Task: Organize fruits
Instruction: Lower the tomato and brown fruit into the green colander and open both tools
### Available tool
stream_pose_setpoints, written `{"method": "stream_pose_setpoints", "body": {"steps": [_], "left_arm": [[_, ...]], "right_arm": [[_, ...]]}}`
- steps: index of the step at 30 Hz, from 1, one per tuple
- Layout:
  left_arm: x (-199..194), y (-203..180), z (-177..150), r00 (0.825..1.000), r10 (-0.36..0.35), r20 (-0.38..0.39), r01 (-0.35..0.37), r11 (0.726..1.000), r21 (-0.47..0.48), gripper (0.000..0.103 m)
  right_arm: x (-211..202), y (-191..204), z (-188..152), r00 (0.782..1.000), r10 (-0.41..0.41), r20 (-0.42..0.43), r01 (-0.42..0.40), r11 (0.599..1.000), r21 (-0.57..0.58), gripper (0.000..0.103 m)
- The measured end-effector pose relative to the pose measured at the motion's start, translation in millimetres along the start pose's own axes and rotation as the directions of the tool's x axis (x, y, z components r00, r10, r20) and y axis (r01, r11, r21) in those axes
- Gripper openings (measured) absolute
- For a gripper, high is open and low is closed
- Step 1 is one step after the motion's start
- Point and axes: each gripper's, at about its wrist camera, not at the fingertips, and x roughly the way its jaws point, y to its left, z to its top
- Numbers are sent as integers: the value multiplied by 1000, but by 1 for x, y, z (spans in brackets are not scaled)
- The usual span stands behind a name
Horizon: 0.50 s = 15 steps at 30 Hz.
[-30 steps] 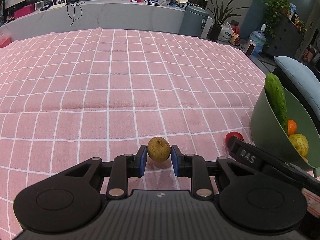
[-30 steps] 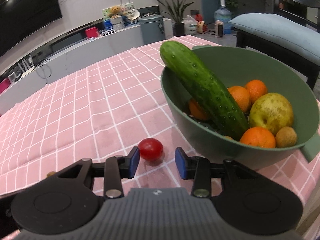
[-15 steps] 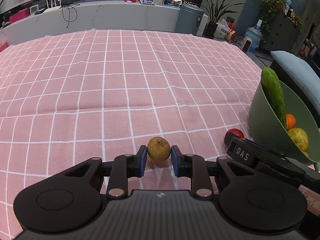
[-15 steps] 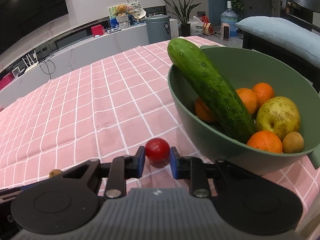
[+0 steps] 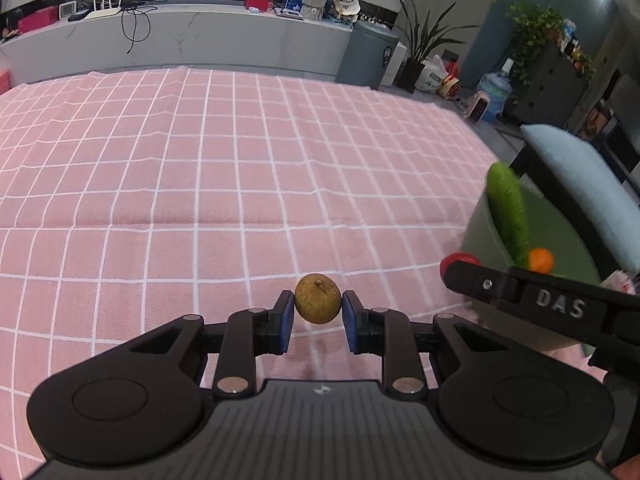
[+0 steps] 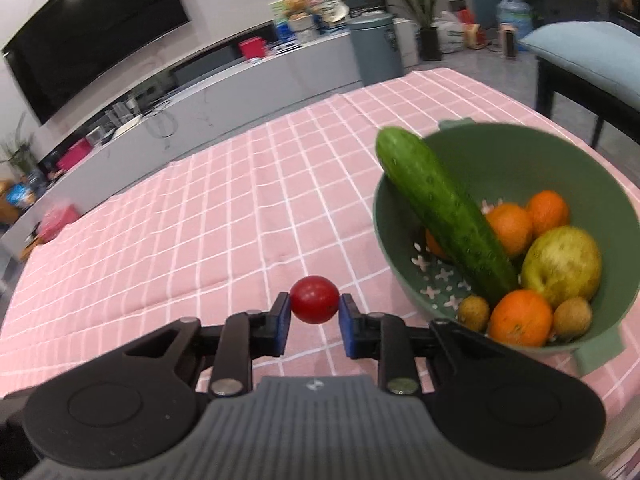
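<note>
My left gripper (image 5: pixel 318 300) is shut on a small brown round fruit (image 5: pixel 318 298) and holds it above the pink checked tablecloth (image 5: pixel 240 184). My right gripper (image 6: pixel 314 301) is shut on a small red tomato (image 6: pixel 314 299), lifted off the cloth, left of the green bowl (image 6: pixel 472 148). The bowl holds a cucumber (image 6: pixel 444 204), several oranges (image 6: pixel 520 316), a yellow-green pear (image 6: pixel 562 266) and small brown fruits (image 6: pixel 572 316). In the left wrist view the bowl (image 5: pixel 480 232), the cucumber (image 5: pixel 510 212) and the right gripper's arm (image 5: pixel 540 300) show at the right.
The table's far edge runs along the back, with a grey counter (image 5: pixel 180 44) and a bin (image 5: pixel 366 54) beyond it. A chair with a blue cushion (image 6: pixel 588 52) stands behind the bowl, off the table's right side.
My right gripper closed on the tomato and lifted it. My left gripper lifted the brown fruit off the cloth. Both views rose above the table.
</note>
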Motion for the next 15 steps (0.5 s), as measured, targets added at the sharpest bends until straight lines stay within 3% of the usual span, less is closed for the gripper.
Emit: {"method": "stream_pose_setpoints", "body": {"steps": [7,15], "left_arm": [[-25,-32,15,998,-66,21,65,997,39,29],[-34,-102,23,984,-180,17,173,965,195,29]], "right_arm": [[-49,-27,7,998,58,21,-57,995,-77,22],[-102,-73,17,990,12,141,20,975,-220,22]]}}
